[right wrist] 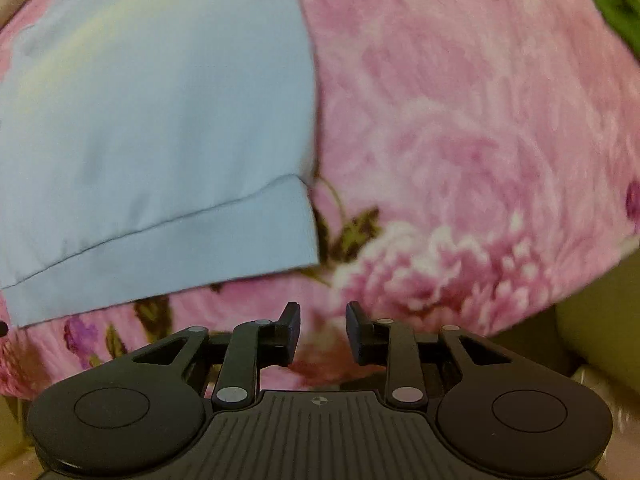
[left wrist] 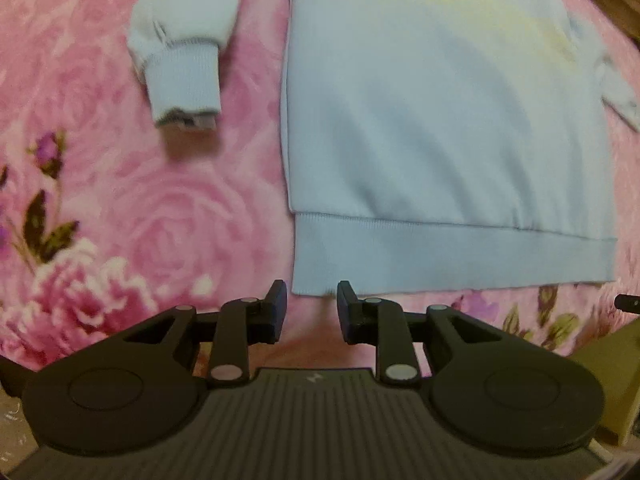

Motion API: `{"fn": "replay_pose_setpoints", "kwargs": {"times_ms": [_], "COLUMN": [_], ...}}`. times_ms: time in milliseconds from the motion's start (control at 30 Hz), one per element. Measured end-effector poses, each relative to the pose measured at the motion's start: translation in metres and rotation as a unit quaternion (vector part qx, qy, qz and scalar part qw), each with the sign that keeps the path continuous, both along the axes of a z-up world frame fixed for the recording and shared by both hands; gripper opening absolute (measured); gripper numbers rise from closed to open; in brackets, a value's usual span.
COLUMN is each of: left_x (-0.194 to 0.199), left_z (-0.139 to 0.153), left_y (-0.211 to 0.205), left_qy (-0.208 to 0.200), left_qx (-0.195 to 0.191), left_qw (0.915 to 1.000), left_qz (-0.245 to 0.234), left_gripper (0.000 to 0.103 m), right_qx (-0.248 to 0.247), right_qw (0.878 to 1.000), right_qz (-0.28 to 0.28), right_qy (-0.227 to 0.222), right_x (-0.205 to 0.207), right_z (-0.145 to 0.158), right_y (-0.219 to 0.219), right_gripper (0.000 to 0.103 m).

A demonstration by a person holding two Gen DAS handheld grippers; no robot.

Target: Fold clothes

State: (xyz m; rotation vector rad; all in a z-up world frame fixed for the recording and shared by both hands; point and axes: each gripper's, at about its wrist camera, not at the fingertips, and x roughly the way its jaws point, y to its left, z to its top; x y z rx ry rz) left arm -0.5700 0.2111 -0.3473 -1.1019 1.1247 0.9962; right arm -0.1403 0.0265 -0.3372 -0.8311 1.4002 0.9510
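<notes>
Garment: a pale blue sweatshirt point(left wrist: 420, 120) lies flat on a pink floral blanket point(left wrist: 140, 200), ribbed hem toward the grippers
Print: a faint yellowish marking runs across the chest of the sweatshirt; too blurred to read as words
Left gripper: the left gripper point(left wrist: 311, 308) hangs over the blanket just off the hem's left corner, jaws spread partway with nothing between them
Right gripper: the right gripper point(right wrist: 323, 330) hangs over the blanket just below and to the right of the hem's right corner, jaws spread partway, pinching nothing
Marks on tools: a small pale emblem sits on the ribbed body of each gripper, not legible
Left view only: a sleeve point(left wrist: 184, 40) lies out to the left of the body, its ribbed cuff point(left wrist: 186, 84) well apart from the side seam, with a grey edge at the cuff opening; the other sleeve's edge shows at far right
Right view only: the sweatshirt's right side edge and hem corner, a wide stretch of bare blanket, a green patch at the top right corner and a yellowish-green surface past the blanket's edge at lower right
</notes>
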Motion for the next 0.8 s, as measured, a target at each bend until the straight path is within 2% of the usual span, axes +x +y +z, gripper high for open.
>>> {"fn": "replay_pose_setpoints", "kwargs": {"times_ms": [67, 167, 300, 333, 367, 400, 433, 467, 500, 633, 733, 800], "left_x": [-0.004, -0.006, 0.004, 0.007, 0.010, 0.012, 0.014, 0.017, 0.018, 0.021, 0.029, 0.036], "left_z": [0.005, -0.004, -0.035, -0.040, -0.040, -0.039, -0.035, -0.031, -0.027, -0.011, -0.023, -0.031], "left_y": [0.000, 0.006, 0.012, 0.014, 0.017, 0.017, 0.014, 0.011, 0.008, -0.013, -0.021, -0.023], "left_qy": [-0.018, -0.028, -0.021, -0.017, -0.011, -0.007, -0.004, -0.001, 0.001, 0.005, 0.061, 0.101], "left_qx": [0.015, 0.028, 0.008, 0.008, 0.015, 0.021, 0.027, 0.034, 0.039, 0.061, 0.048, 0.029], "left_qw": [0.9992, 0.9962, 0.9943, 0.9943, 0.9948, 0.9953, 0.9956, 0.9958, 0.9957, 0.9930, 0.9924, 0.9912], "left_qz": [0.031, 0.077, 0.104, 0.105, 0.100, 0.095, 0.090, 0.085, 0.084, 0.101, 0.096, 0.080], "left_gripper": [0.038, 0.040, 0.037, 0.028, 0.021, 0.013, 0.008, 0.008, 0.008, 0.009, 0.009, 0.009], "right_qx": [0.044, 0.089, 0.078, 0.073, 0.067, 0.063, 0.065, 0.066, 0.065, 0.062, 0.037, 0.020], "right_qw": [0.999, 0.993, 0.989, 0.988, 0.988, 0.988, 0.989, 0.990, 0.990, 0.991, 0.991, 0.991], "right_qz": [-0.018, -0.065, -0.110, -0.114, -0.113, -0.110, -0.100, -0.086, -0.073, -0.040, -0.025, -0.012], "right_qy": [0.009, 0.042, 0.069, 0.075, 0.081, 0.083, 0.085, 0.095, 0.097, 0.114, 0.128, 0.131], "right_x": [0.006, 0.025, 0.046, 0.048, 0.048, 0.048, 0.047, 0.045, 0.045, 0.050, 0.054, 0.056], "right_z": [0.009, 0.005, -0.032, -0.042, -0.051, -0.057, -0.058, -0.056, -0.052, -0.047, -0.056, -0.061], "right_y": [0.004, 0.013, 0.026, 0.028, 0.029, 0.029, 0.029, 0.030, 0.030, 0.026, 0.027, 0.032], "right_gripper": [0.034, 0.050, 0.053, 0.053, 0.051, 0.032, 0.020, 0.012, 0.008, 0.005, 0.006, 0.011]}}
